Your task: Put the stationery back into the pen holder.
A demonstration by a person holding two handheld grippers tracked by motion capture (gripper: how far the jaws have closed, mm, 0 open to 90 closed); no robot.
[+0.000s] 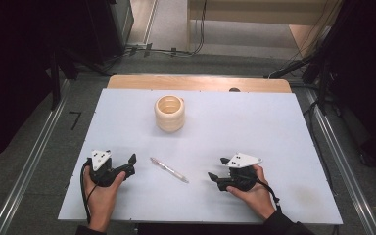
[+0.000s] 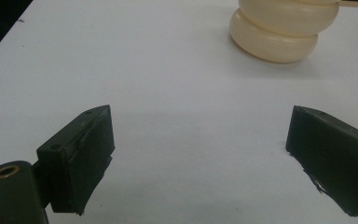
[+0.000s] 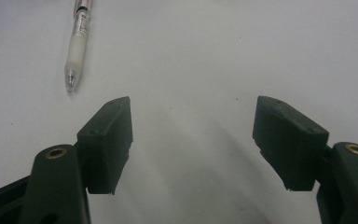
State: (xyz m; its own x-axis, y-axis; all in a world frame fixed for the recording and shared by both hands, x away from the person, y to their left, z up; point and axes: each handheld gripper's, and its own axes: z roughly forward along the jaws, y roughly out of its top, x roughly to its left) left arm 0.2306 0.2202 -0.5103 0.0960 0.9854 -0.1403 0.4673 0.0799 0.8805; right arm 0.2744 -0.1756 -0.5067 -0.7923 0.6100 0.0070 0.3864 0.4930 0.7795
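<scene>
Seemingly pen [image 3: 78, 44], top cropped, beside gaping right tongs [image 3: 193, 140].

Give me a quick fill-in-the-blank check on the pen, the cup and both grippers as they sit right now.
1. The pen lies flat on the table between the two ____.
2. The ribbed cream cup stands ____, farther from the person than the pen.
3. The jaws of the left gripper and the right gripper are both ____.

Missing words: grippers; upright; open

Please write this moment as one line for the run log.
left gripper: open, empty | right gripper: open, empty | pen: flat between them | cup: upright
</scene>
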